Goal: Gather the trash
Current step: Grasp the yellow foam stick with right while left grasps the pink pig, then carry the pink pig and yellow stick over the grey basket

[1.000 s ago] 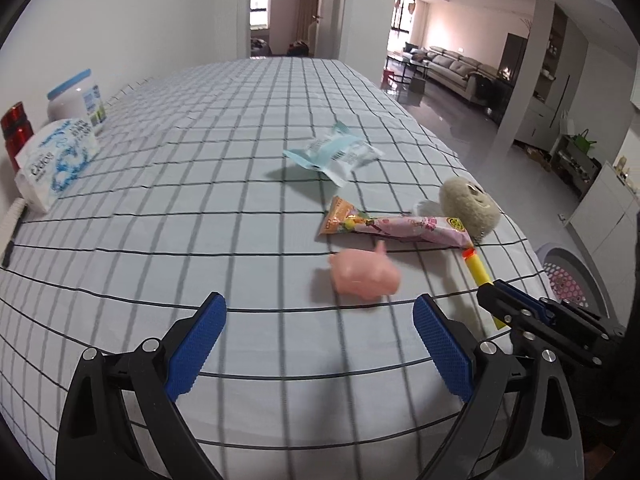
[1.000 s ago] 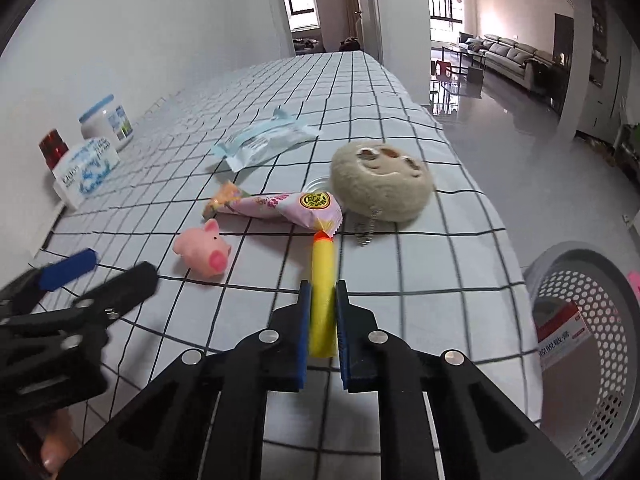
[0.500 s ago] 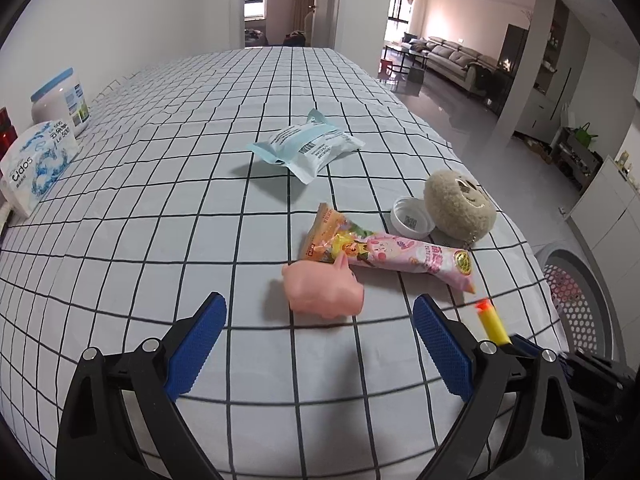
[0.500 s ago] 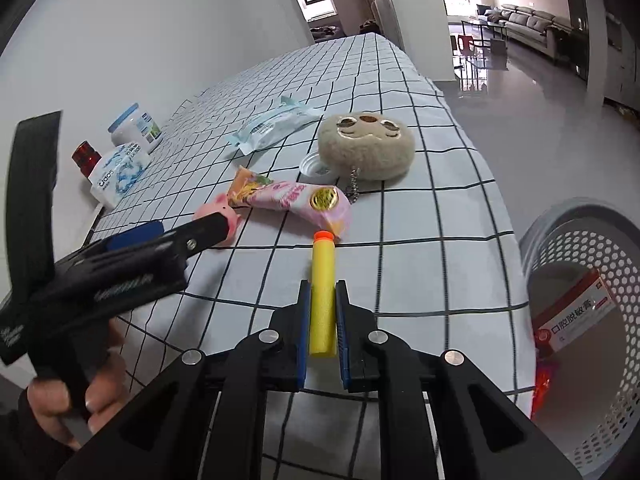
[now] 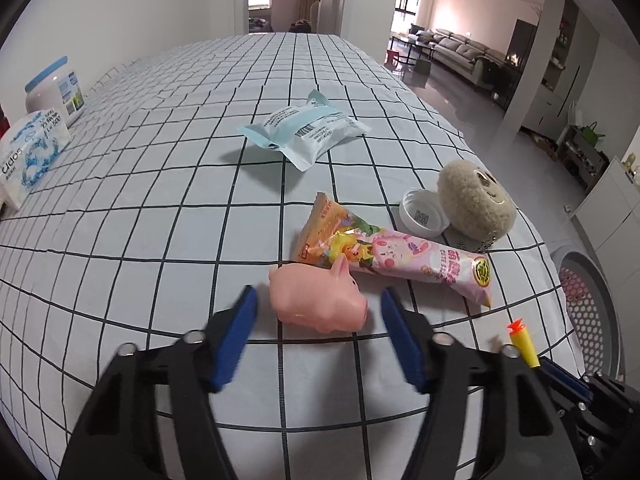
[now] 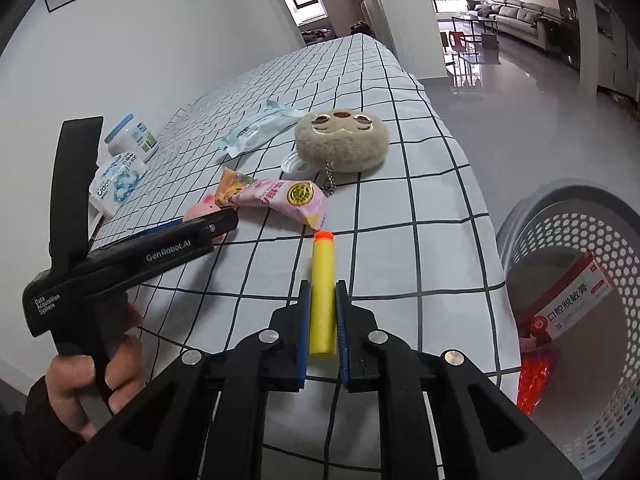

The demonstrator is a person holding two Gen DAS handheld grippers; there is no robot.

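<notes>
Foam dart (image 6: 323,304), yellow with an orange tip, sits clamped between the blue pads of the right hand-held gripper (image 6: 322,334) at the lower centre of the right wrist view. At lower right, beside the desk (image 6: 420,184), a grey perforated basket (image 6: 568,208) holds a red-and-white box (image 6: 572,306). In the left wrist view, the left hand-held gripper (image 5: 316,320) is closing around a pink pig toy (image 5: 318,296); its pads are not touching the toy. Just beyond lies a pink snack wrapper (image 5: 396,258), then a white cap (image 5: 424,213) beside a plush keychain (image 5: 474,198). Farther up, a pale blue packet (image 5: 304,130).
</notes>
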